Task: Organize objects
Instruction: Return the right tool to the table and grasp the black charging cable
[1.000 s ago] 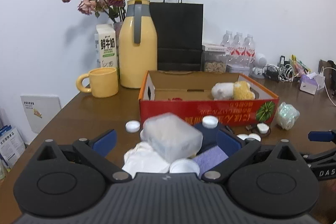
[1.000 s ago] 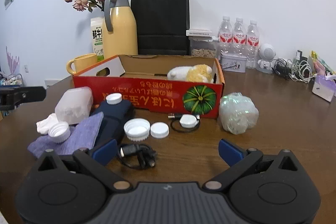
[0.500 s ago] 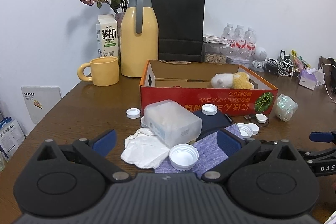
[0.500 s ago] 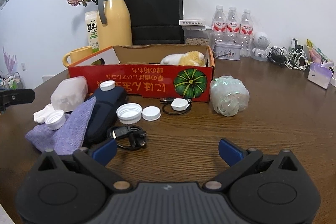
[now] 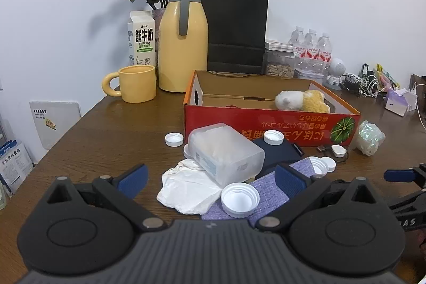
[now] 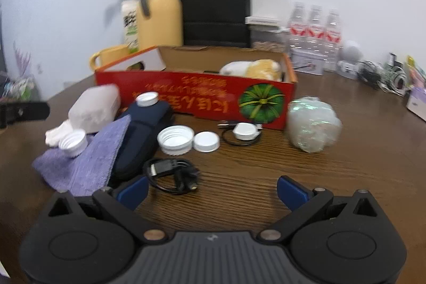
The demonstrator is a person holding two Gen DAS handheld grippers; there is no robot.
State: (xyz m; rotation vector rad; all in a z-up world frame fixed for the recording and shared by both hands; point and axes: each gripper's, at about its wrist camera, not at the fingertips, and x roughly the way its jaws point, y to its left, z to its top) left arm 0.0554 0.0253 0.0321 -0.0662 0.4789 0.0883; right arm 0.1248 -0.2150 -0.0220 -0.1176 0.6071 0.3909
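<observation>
Lying on its side at the front of the clutter, clear plastic jar (image 5: 226,156), propped on crumpled white tissue (image 5: 189,185) and touching purple cloth (image 5: 269,193); open white cap (image 5: 240,199) just in front, on the cloth. Sitting just ahead of left hand-held gripper (image 5: 210,178), roughly between its spread fingers, nothing gripped. Resting behind: dark blue pouch (image 5: 277,152) with small cap (image 5: 273,137) on top, then red cardboard box (image 5: 266,121) holding plush toy (image 5: 300,100).

Risks, judged only: rolling or skidding of the smooth jar if pinched off-centre; dragging tissue and cloth along, tipping the loose cap off; knocking the cap off the pouch on the way to the box.

Hovering low over bench (image 6: 266,177), right hand-held gripper (image 6: 211,189), jaws wide apart, empty; black cable (image 6: 170,172) just ahead of its left finger, two white caps (image 6: 175,138) beyond, crinkly plastic bundle (image 6: 311,124) off to the right. Blurred view, so snagging the cable possible. Risking collision too, with both tools close together.
</observation>
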